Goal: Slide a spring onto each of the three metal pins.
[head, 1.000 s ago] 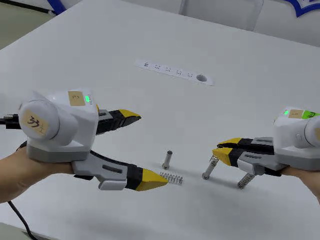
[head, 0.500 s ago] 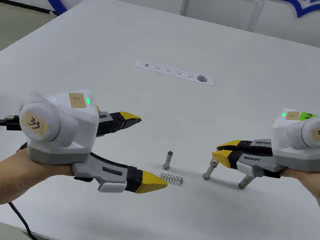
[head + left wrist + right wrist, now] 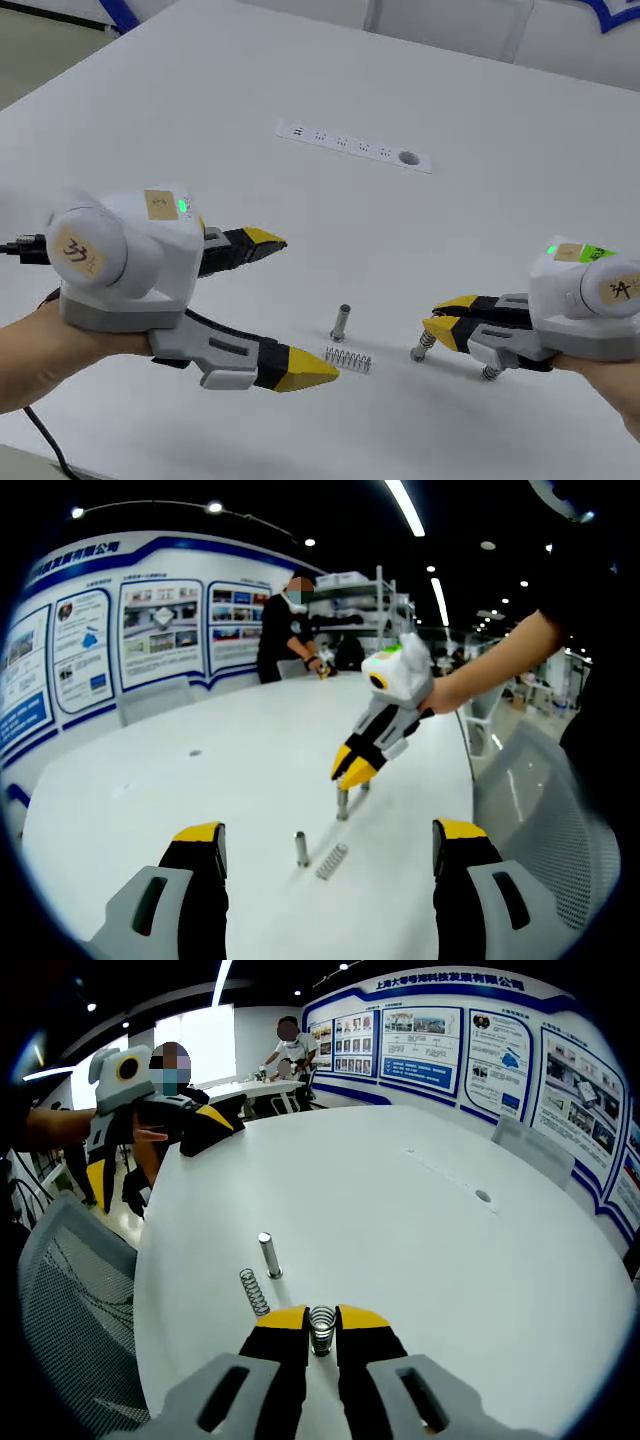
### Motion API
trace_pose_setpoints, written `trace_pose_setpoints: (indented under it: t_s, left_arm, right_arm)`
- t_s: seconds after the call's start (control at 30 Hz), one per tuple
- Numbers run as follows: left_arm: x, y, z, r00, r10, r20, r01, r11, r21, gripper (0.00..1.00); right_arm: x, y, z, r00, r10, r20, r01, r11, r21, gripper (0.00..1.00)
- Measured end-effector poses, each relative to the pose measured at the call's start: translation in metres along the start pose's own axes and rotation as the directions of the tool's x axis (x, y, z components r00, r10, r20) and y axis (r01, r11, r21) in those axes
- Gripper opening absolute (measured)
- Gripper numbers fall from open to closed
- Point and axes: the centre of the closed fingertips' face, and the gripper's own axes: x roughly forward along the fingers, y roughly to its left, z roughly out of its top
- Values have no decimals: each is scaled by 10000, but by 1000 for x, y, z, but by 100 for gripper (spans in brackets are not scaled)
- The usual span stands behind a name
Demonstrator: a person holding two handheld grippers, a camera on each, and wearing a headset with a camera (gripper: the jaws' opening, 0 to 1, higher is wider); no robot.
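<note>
A bare metal pin [image 3: 341, 322] [image 3: 268, 1255] stands upright mid-table, with a loose spring [image 3: 348, 359] [image 3: 254, 1291] lying just in front of it. My right gripper [image 3: 441, 319] [image 3: 321, 1322] is shut on the top of a spring-covered pin [image 3: 424, 346] [image 3: 321, 1330], which leans slightly on the table. A second sprung pin [image 3: 490, 372] peeks out under that gripper's body. My left gripper [image 3: 290, 306] [image 3: 328, 832] is open and holds nothing, with the bare pin [image 3: 301, 848] and loose spring [image 3: 331, 860] just ahead of its jaws.
A white power strip [image 3: 352, 146] lies flush in the white table [image 3: 200, 120] farther back. People stand at another table in the background of both gripper views. A mesh chair [image 3: 70, 1290] sits at the table's edge.
My right gripper has sunk lower and drawn slightly toward me, and the sprung pin in its jaws looks shorter and less tilted. The left gripper, bare pin and loose spring have kept their places.
</note>
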Motion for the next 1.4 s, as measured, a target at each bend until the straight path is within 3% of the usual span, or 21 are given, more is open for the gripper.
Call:
trace_pose_setpoints:
  t_s: [0.67, 0.77, 0.93, 1.03, 1.4]
  left_arm:
    - [-2, 1, -3, 9998, 22, -175, -22, 10000, 31, 86]
    - [-1, 1, -3, 9998, -3, -190, 3, 10000, 11, 86]
    - [-1, -2, -3, 9998, -84, -152, 84, 10000, -20, 86]
    - [-1, -3, -3, 9998, -120, -157, 119, 9999, -38, 86]
    - [1, -6, -5, 9994, -289, -163, 289, 9996, -31, 86]
  right_arm:
    - [15, -1, -18, 9997, -124, -193, 128, 9997, 200, 11]
    - [15, -1, -17, 10000, -51, -40, 53, 9981, 610, 11]
    - [15, -2, -16, 9999, -114, -47, 117, 9981, 601, 12]
    - [15, -2, -18, 9998, -158, -133, 166, 9975, 681, 16]
    - [-4, -3, -3, 9992, -313, 246, 288, 9949, 969, 20]
